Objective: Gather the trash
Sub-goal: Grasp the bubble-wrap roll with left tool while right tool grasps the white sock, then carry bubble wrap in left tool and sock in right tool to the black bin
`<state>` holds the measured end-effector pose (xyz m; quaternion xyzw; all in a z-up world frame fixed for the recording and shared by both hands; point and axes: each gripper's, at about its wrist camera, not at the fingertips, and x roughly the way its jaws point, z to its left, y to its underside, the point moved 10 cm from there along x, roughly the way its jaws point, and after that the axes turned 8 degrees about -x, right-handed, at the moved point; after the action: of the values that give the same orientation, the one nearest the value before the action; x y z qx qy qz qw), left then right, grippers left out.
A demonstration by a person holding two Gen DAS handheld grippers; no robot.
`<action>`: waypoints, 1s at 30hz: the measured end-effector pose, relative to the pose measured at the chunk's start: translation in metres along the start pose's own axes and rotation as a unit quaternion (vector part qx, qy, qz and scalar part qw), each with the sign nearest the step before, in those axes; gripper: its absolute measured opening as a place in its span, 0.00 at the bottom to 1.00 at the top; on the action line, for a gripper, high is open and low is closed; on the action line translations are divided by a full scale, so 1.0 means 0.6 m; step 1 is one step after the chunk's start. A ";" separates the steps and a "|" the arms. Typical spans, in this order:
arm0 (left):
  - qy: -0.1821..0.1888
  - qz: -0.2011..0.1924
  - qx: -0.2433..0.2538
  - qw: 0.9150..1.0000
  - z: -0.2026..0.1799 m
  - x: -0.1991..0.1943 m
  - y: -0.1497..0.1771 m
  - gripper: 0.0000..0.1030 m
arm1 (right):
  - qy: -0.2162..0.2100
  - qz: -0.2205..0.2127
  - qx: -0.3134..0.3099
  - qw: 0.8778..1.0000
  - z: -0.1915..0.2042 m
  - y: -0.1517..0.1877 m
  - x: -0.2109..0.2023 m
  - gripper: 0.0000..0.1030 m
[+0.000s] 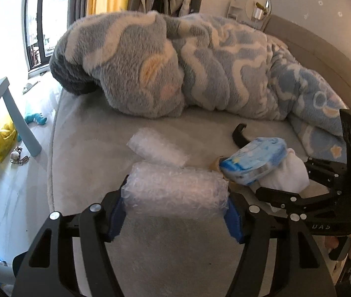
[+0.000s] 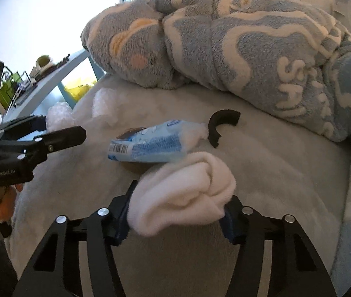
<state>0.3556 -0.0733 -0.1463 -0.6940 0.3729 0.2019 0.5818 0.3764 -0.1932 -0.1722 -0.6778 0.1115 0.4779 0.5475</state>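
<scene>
My left gripper (image 1: 175, 212) is shut on a roll of bubble wrap (image 1: 175, 193), held just above the grey bed (image 1: 89, 133). A second bubble wrap roll (image 1: 157, 149) lies on the bed beyond it. My right gripper (image 2: 175, 219) is shut on a white sock (image 2: 185, 195), which also shows in the left wrist view (image 1: 286, 173). A blue tissue packet (image 2: 150, 143) lies on the bed just ahead of the sock and partly covers a brown object. A black curved plastic piece (image 2: 218, 126) lies beyond the packet.
A bunched blue and white fleece blanket (image 1: 187, 64) fills the back of the bed. Left of the bed stand a light blue table (image 1: 10, 113), a yellow bag (image 1: 0, 138) and small items on the floor. A grey headboard (image 1: 323, 57) is at the right.
</scene>
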 end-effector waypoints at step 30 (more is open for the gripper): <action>-0.027 -0.033 -0.032 0.999 0.077 -0.174 0.072 0.67 | -0.016 -0.057 0.024 0.998 0.157 -0.002 -0.080 0.54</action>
<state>0.2633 -0.0012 -0.1114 -0.7187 0.3274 0.2133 0.5752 0.3027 -0.1307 -0.1293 -0.6619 0.0752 0.4543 0.5915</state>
